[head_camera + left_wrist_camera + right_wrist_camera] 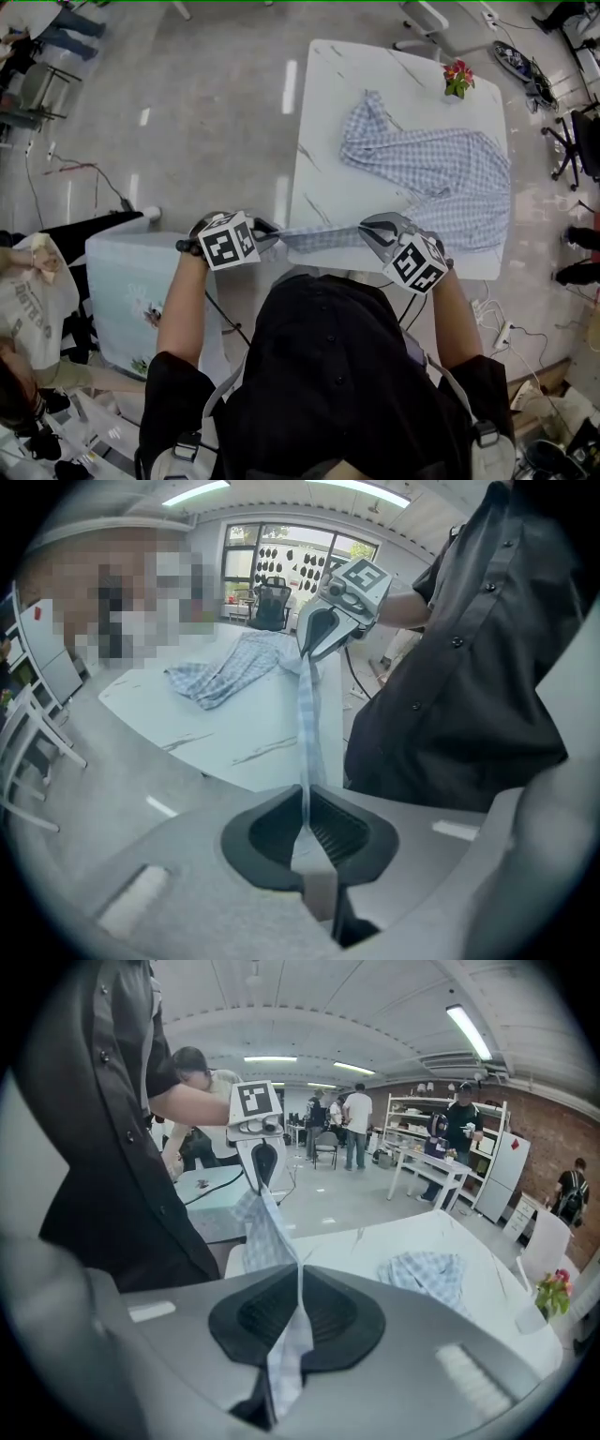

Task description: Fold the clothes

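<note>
A blue-and-white checked shirt [441,169] lies crumpled on the white marble-patterned table [328,94]. Its near edge [319,238] is pulled taut past the table's front edge between my two grippers. My left gripper [267,231] is shut on one end of that edge, and the thin strip of cloth [307,733] runs straight out from its jaws. My right gripper [370,232] is shut on the other end, with checked cloth [277,1241] pinched between the pads and hanging below them. In each gripper view the other gripper shows at the far end of the cloth.
A small pot of red flowers [458,78] stands at the table's far right corner. A light blue covered stand [127,281] is at my left, with cables on the floor beyond it. Chairs [577,141] and people stand right of the table.
</note>
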A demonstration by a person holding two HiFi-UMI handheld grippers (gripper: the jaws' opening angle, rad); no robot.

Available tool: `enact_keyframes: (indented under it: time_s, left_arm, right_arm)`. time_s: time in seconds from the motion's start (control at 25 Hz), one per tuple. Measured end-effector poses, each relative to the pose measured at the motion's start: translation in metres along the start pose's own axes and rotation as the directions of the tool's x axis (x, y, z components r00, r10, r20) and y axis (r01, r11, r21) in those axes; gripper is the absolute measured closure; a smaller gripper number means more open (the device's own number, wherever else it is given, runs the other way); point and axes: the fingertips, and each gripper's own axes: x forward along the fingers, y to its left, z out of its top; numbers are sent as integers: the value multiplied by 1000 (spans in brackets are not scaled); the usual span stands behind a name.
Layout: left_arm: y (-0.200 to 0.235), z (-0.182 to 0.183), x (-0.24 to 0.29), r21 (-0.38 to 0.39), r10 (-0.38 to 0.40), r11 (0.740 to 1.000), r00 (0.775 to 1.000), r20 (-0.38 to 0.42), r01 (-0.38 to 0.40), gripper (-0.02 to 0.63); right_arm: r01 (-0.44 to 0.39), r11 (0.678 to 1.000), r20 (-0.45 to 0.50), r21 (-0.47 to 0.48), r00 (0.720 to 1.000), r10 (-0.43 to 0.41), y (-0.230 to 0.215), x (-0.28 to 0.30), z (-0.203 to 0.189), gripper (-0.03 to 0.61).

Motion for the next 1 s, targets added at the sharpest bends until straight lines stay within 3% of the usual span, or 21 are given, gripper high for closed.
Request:
enact_keyframes:
  time_s: [0.64, 0.84, 1.0]
  left_arm:
    - [78, -25, 28, 52, -118, 991, 991, -64, 121, 584]
    - [91, -36, 21, 21, -164, 986, 984, -67, 165, 583]
    - [102, -59, 25, 0, -171, 985, 979, -114, 172, 534]
  right_arm:
    - [151, 988, -125, 43, 982, -145, -55, 66, -13, 561]
    - [158, 986, -154, 62, 977, -146, -62, 90, -11, 558]
    - [173, 981, -200, 89, 968, -153, -66, 106, -16, 473]
